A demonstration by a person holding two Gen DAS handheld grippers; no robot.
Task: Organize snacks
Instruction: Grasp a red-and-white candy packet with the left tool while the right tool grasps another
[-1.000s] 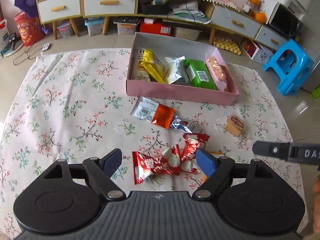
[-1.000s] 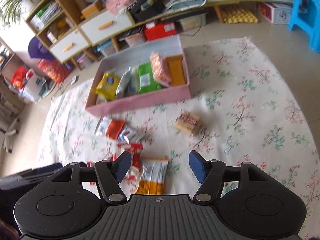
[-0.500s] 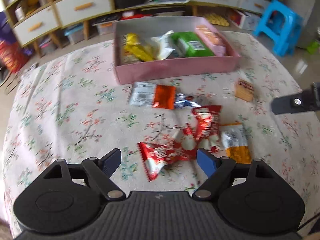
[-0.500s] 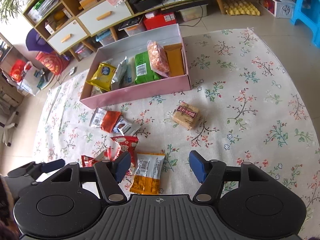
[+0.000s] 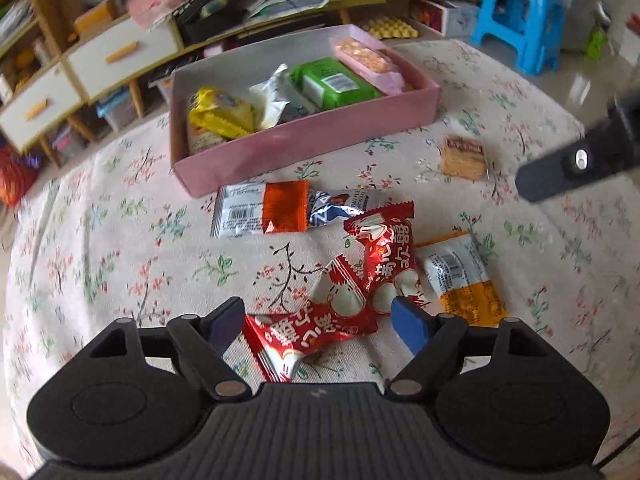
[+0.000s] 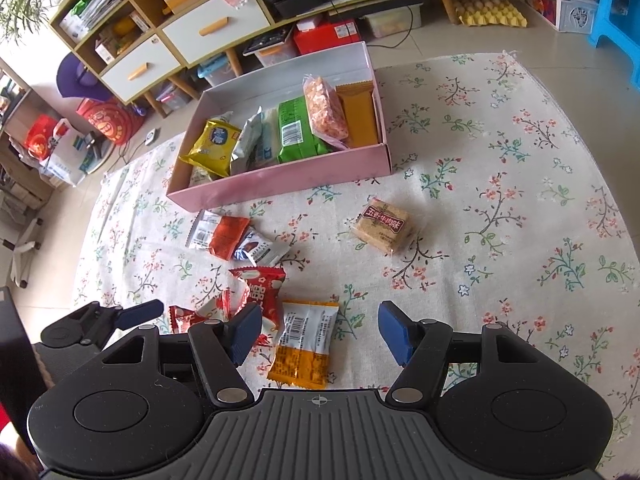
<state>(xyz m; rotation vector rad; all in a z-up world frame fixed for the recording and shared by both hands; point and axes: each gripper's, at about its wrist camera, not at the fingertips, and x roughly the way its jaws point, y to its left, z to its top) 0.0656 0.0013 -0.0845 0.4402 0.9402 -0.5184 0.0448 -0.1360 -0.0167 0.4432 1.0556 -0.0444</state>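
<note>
A crumpled strip of red snack packets (image 5: 376, 248) lies on the floral cloth, and its near end sits between the blue pads of my left gripper (image 5: 318, 318). The jaws are closing and the pads do not press on it. My right gripper (image 6: 320, 332) hangs open over an orange-and-white packet (image 6: 306, 344) that lies between its fingers. The pink box (image 5: 320, 136) behind holds several packets, yellow, silver, green and pink. Loose on the cloth lie an orange-and-white wrapper (image 5: 260, 212), a blue-and-white one (image 5: 340, 204) and a cracker packet (image 6: 382, 224).
A finger of my right gripper (image 5: 576, 164) reaches in at the right of the left wrist view. My left gripper's finger (image 6: 140, 312) shows at the lower left of the right wrist view. Low cabinets (image 6: 212, 28) and a blue stool (image 5: 520, 16) stand beyond the cloth.
My left gripper has rolled and sunk toward the red strip, which now looks larger between its pads. Its jaws have narrowed a little. The right gripper has stayed put.
</note>
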